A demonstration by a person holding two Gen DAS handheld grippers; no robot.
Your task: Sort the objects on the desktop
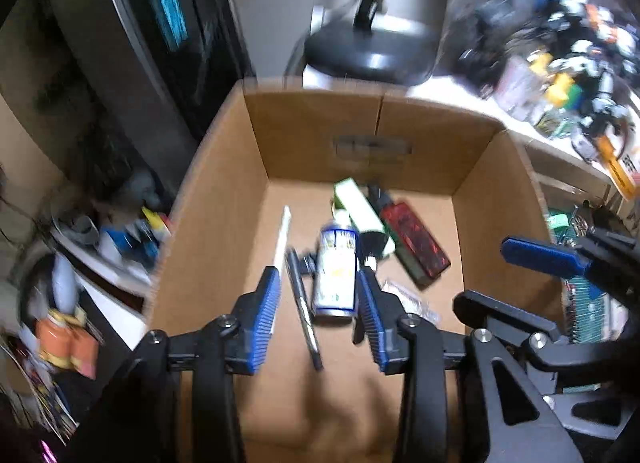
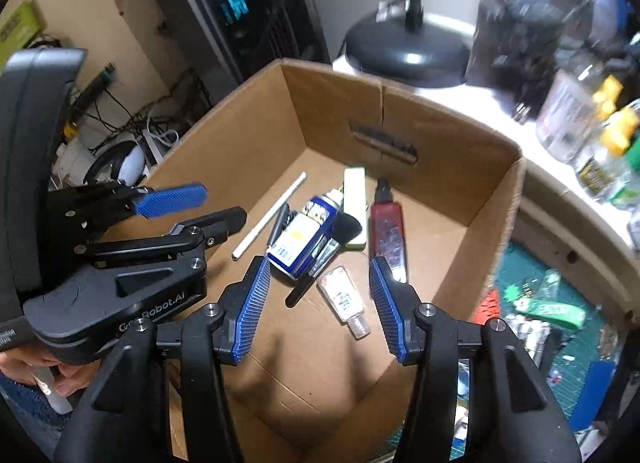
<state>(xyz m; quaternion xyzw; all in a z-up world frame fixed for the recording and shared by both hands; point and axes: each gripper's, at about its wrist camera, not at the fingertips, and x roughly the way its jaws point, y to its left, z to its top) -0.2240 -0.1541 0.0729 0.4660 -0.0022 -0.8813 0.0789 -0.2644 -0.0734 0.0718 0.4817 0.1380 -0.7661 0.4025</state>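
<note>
Blue can [image 2: 298, 239], red bottle [image 2: 387, 225], white stick [image 2: 269, 216] flat in cardboard box [image 2: 452, 135].

White desk [image 2: 532, 179] carries lamp base [image 2: 408, 53], bottles [image 2: 600, 159], cardboard box [image 2: 448, 143]

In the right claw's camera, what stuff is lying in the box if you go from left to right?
White stick → black pen → blue spray can → red bottle.

L tool [image 1: 318, 283] & R tool [image 2: 318, 267] both agape, empty.
</note>
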